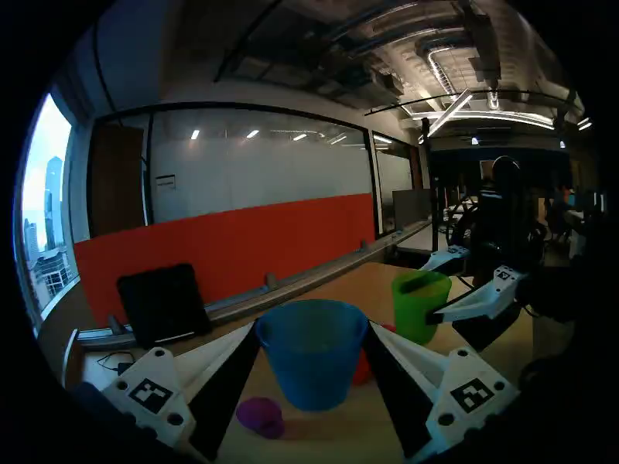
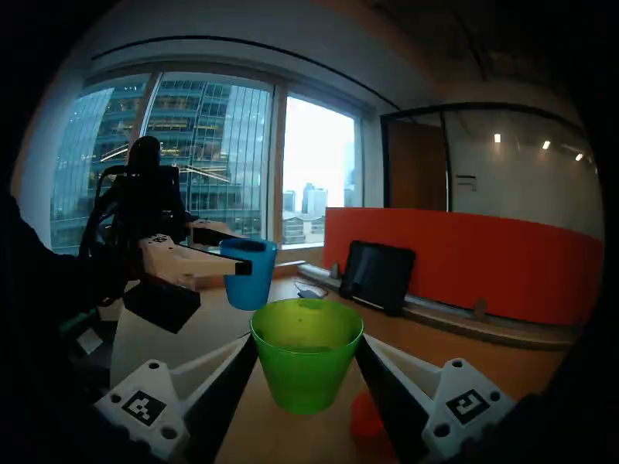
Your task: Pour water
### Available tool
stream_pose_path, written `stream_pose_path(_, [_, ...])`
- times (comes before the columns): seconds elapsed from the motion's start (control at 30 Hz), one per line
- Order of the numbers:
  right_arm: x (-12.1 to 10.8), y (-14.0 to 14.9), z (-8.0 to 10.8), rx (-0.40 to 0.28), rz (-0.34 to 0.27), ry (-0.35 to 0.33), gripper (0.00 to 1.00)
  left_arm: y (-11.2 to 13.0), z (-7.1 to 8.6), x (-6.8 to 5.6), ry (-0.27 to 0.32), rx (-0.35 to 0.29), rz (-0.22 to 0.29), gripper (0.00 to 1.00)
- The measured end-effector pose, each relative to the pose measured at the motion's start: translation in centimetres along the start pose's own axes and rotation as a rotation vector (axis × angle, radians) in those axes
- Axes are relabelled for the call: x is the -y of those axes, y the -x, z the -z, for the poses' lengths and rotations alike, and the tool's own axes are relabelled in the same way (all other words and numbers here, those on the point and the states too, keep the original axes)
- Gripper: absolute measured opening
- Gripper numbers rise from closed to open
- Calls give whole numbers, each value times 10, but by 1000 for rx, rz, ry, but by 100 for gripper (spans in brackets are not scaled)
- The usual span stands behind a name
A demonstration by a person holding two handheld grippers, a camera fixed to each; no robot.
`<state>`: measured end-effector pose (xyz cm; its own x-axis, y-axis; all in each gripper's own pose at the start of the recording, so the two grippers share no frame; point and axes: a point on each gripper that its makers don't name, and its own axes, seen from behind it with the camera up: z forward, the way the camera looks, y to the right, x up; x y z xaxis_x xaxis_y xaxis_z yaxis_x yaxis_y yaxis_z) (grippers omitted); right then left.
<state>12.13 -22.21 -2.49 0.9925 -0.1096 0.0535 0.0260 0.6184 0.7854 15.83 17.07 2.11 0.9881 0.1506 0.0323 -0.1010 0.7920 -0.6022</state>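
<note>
Pinching a blue cup [image 1: 313,371] between both fingers, the left gripper [image 1: 312,340] holds it upright, dead centre in the left gripper view. Small purple piece [image 1: 261,416] sits on the worktop [image 1: 348,286] just below-left of the cup; a red object [image 1: 361,370] pokes out behind the cup's right edge. Farther off to the right, the right gripper [image 1: 425,294] clamps a green cup [image 1: 418,301], also upright. Black tablet [image 1: 162,303] leans against the orange panel [image 1: 232,243] at the back.

Right gripper view: green cup [image 2: 307,356] squeezed between the right gripper's [image 2: 307,344] two fingers, rim level. Inside looks darker near the bottom, possibly water, can't confirm. Blue cup [image 2: 249,272] is up-left of it and apart from it, in the left gripper [image 2: 237,250], apparently clear of the worktop [image 2: 464,348]. Red object [image 2: 367,417] lies beside the green cup's base, lower right. Tablet [image 2: 377,274] stands at the back.
</note>
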Motion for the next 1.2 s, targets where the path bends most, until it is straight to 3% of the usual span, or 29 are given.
stream_pose_path(0.27, [-5, 12, 3, 38, -2, 3, 90, 25, -3, -2, 11, 42, 6, 89])
stream_pose_path(0.67, [-2, 45, 4, 141, -22, -39, 90, 79, -1, -15, 54, 154, -12, 89])
stream_pose_path(1.2, [2, 101, 8, 302, -14, -82, 90, 143, -8, -45, 153, 317, -32, 90])
